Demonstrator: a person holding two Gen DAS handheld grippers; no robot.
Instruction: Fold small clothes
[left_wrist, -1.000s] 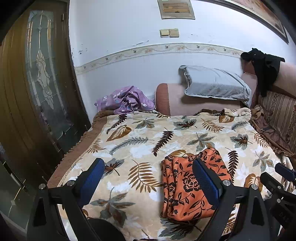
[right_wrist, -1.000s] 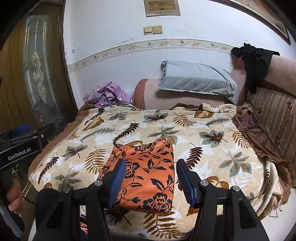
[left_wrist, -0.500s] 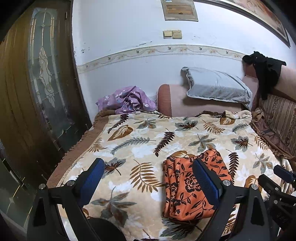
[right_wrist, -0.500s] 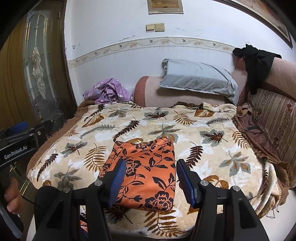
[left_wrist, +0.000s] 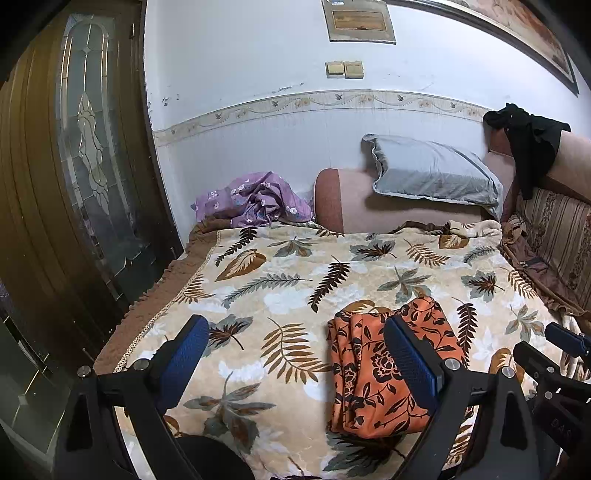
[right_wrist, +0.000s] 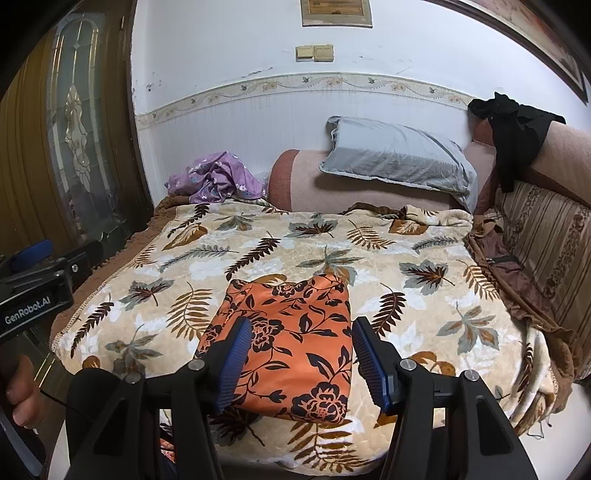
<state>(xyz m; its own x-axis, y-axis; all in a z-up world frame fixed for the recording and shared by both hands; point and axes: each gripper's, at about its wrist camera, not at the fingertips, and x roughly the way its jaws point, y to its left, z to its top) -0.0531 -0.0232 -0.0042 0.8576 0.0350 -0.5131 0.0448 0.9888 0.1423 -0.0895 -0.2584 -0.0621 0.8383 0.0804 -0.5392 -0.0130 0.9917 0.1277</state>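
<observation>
The orange floral garment (right_wrist: 286, 339) lies folded into a compact rectangle on the leaf-print blanket (right_wrist: 258, 258), close to the blanket's near edge and roughly midway across it. In the left wrist view the same garment (left_wrist: 373, 373) shows a stacked fold line along its left side. The left gripper (left_wrist: 295, 358) is held above the blanket with its jaws spread wide and nothing between them; its right finger (left_wrist: 410, 358) overlaps the garment in the picture, but whether it touches the cloth cannot be told. The right gripper (right_wrist: 301, 362) is released as well, jaws parted, held over the near end of the garment with the blue pads (right_wrist: 234, 360) framing it on either side; no cloth is pinched. Beyond the blanket's far edge stands a pink bolster (right_wrist: 354, 184) with a grey pillow (right_wrist: 399, 158) resting on top of it. A crumpled purple cloth (right_wrist: 214, 179) sits at the blanket's far left corner. A black garment (right_wrist: 517, 133) hangs over the sofa back (right_wrist: 569, 155) to the right of the blanket.
</observation>
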